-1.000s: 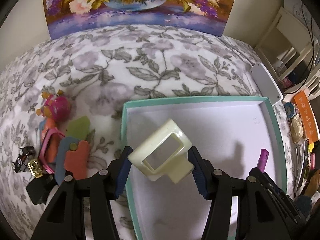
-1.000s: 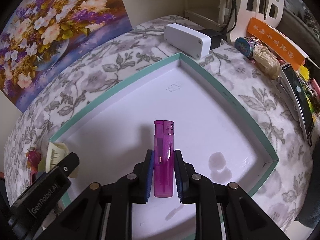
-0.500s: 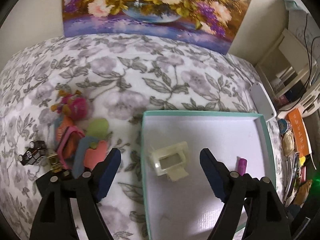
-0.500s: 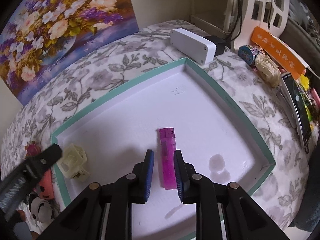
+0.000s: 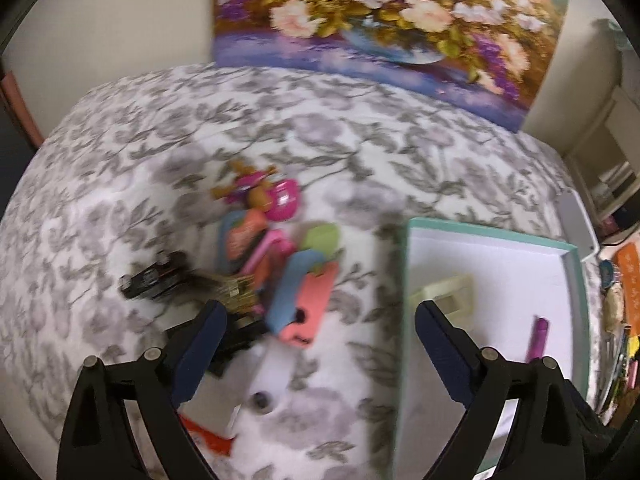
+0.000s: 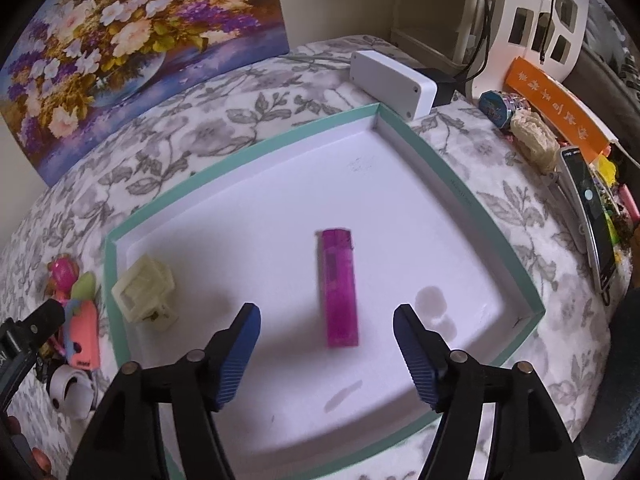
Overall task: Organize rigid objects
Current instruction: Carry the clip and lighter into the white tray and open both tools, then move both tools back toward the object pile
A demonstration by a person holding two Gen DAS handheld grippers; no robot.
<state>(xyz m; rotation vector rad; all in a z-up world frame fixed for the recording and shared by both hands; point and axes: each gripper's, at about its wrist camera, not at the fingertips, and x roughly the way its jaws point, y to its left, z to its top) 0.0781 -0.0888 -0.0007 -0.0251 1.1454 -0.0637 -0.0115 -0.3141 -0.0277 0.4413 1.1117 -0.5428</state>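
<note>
- A teal-rimmed box lid (image 6: 448, 184) with a white floor is seen lying on the floral-covered bed (image 5: 200, 128).
- The right gripper (image 6: 326, 344) is held wide apart, empty, above the lid's near edge.
- The left gripper (image 5: 316, 344) is likewise spread wide, empty, over the bedcover beside the lid's left rim.
- A heap of small toys (image 5: 276, 264) is noted left of the lid; blur makes the single items hard to tell.
- A cream clip (image 6: 142, 292) lies inside the lid at its left wall.
- A purple lighter (image 6: 338, 286) lies flat mid-floor, well apart from the clip.
</note>
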